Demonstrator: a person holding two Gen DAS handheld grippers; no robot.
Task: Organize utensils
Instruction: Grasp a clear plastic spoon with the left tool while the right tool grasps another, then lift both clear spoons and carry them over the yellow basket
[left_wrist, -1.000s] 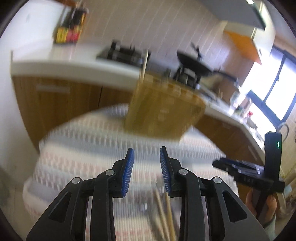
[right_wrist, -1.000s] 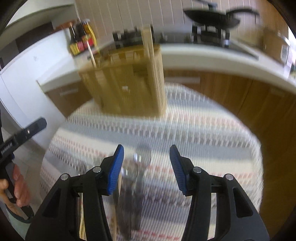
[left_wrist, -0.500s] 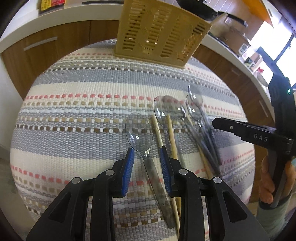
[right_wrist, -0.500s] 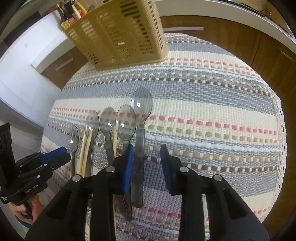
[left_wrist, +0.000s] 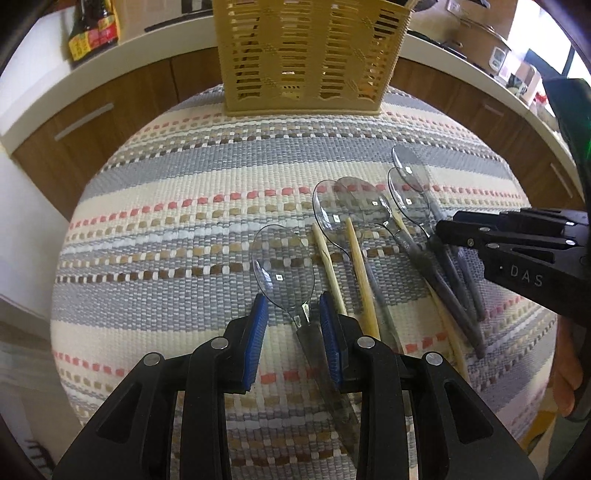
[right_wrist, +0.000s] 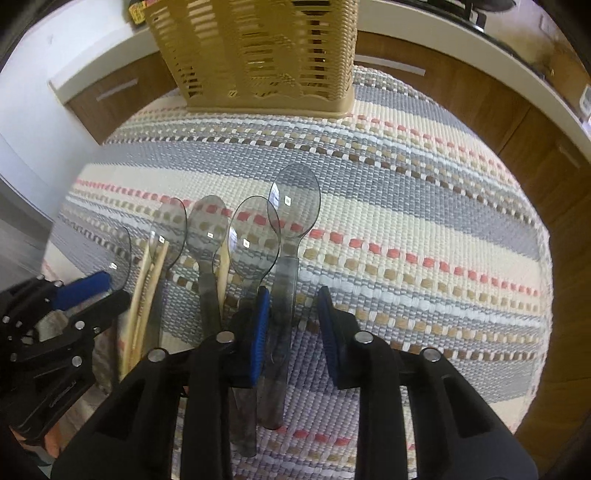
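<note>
Several clear plastic spoons and a few wooden chopsticks (left_wrist: 364, 280) lie side by side on a striped woven mat (left_wrist: 166, 221). A tan slotted utensil basket (left_wrist: 314, 55) stands at the mat's far edge. My left gripper (left_wrist: 293, 330) points down over the leftmost spoon (left_wrist: 284, 266); the spoon's neck lies between the blue pads with a gap showing, so it is open. My right gripper (right_wrist: 293, 321) straddles the dark handle of the rightmost spoon (right_wrist: 293, 206). Its jaws are closing, and the right pad still stands clear of the handle.
A white counter with brown cabinets (left_wrist: 92, 122) curves behind the mat, with sauce bottles (left_wrist: 92, 29) at the far left. The basket (right_wrist: 258, 55) holds a stick at its right corner. The right half of the mat (right_wrist: 424, 221) carries no utensils.
Both grippers tipped downward and sank toward the mat, closing in on the utensils. The right jaws narrowed around a spoon handle. The left jaws kept their width and now straddle a spoon's neck.
</note>
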